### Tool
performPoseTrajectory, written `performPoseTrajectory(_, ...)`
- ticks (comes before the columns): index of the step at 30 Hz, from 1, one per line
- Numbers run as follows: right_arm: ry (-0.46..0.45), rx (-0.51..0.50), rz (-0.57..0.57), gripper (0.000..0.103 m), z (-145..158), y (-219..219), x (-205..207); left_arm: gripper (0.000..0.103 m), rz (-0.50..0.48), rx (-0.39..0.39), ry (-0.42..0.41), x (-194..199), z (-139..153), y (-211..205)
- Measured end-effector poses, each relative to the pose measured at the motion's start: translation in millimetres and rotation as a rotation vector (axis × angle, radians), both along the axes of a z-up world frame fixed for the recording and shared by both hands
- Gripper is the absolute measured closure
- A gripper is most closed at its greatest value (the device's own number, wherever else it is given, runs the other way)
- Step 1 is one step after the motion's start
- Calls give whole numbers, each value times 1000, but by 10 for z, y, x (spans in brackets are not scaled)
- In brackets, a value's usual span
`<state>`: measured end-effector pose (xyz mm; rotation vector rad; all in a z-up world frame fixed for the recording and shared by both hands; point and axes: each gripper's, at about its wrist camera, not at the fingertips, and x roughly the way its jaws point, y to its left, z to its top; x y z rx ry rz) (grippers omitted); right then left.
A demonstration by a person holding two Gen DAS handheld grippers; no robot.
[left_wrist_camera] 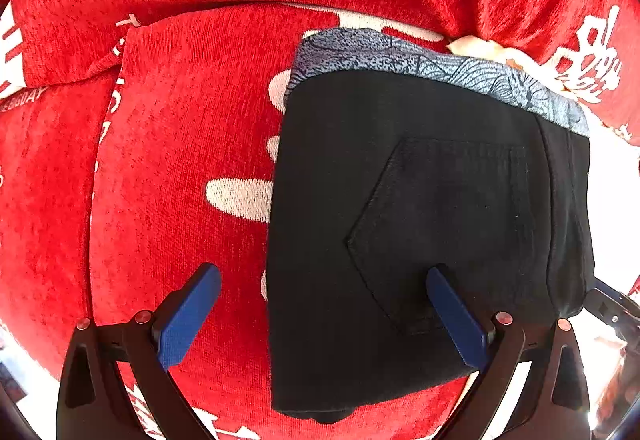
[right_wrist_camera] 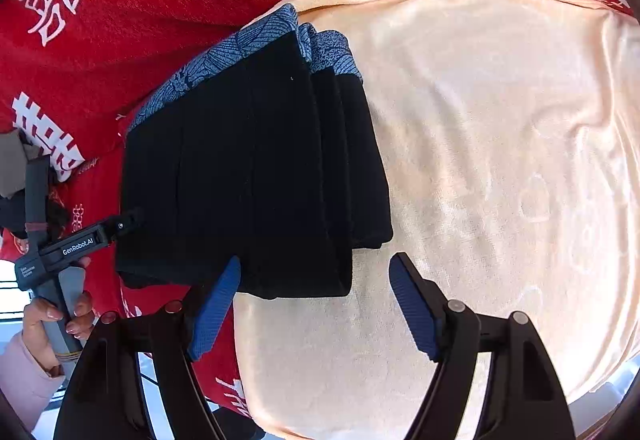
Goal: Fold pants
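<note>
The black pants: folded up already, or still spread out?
Folded. The black pants lie as a compact stacked rectangle with layered edges along one side, the patterned waistband at one end; both grippers are open and off them.

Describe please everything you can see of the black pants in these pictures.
The black pants are folded into a compact rectangular stack of several layers. The cloth looks matte and thick. A pointed patch pocket faces up, and a blue-grey patterned band runs along the far edge. The stack lies partly on the red blanket and partly on the cream blanket. The left tool and right tool are both open and grip nothing.
</note>
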<state>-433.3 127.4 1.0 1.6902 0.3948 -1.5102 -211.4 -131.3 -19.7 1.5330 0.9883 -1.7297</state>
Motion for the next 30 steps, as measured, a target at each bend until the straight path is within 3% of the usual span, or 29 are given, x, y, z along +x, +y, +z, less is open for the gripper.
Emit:
performPoseTrajectory(10, -58, -28, 5, 20, -61, 64, -168, 0, -5, 75, 97, 226, 8, -211)
performPoseTrajectory(19, -155, -87, -15, 20, -240, -11, -513, 0, 29, 227, 229, 187, -153, -389)
performPoseTrajectory(25, -250, -146, 7, 20, -391, -107, -738, 0, 1, 257, 241, 159, -301, -390)
performPoseTrajectory(30, -364, -182, 40, 19, -570, -129, -838, 0, -48, 231, 285, -89, -334, -344)
